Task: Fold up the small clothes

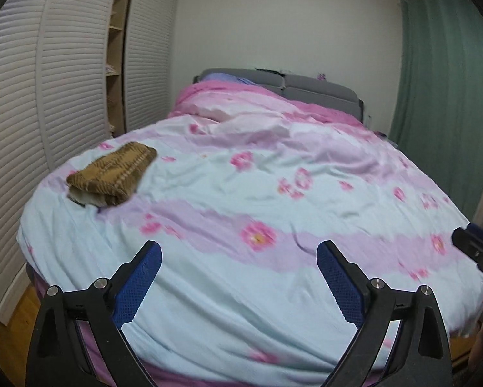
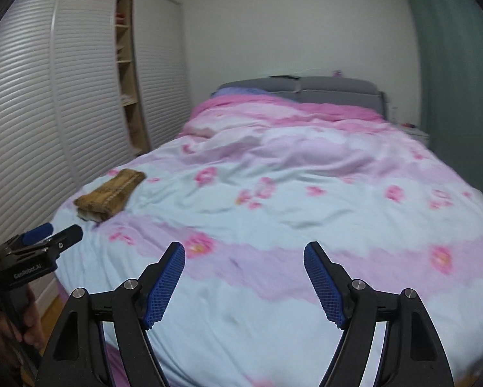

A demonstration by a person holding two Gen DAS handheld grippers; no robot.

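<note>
Folding looks finished for your brown garment (image 1: pixel 112 174), stacked at left of the bed (image 1: pixel 273 193); left gripper (image 1: pixel 238 251) and right gripper (image 2: pixel 244 251) spread, empty.

Folded brown patterned knit garment (image 1: pixel 112 174) (image 2: pixel 110 193): compact rectangular bundle, paler layer showing at its near end, lying flat near the bed's left edge.
</note>
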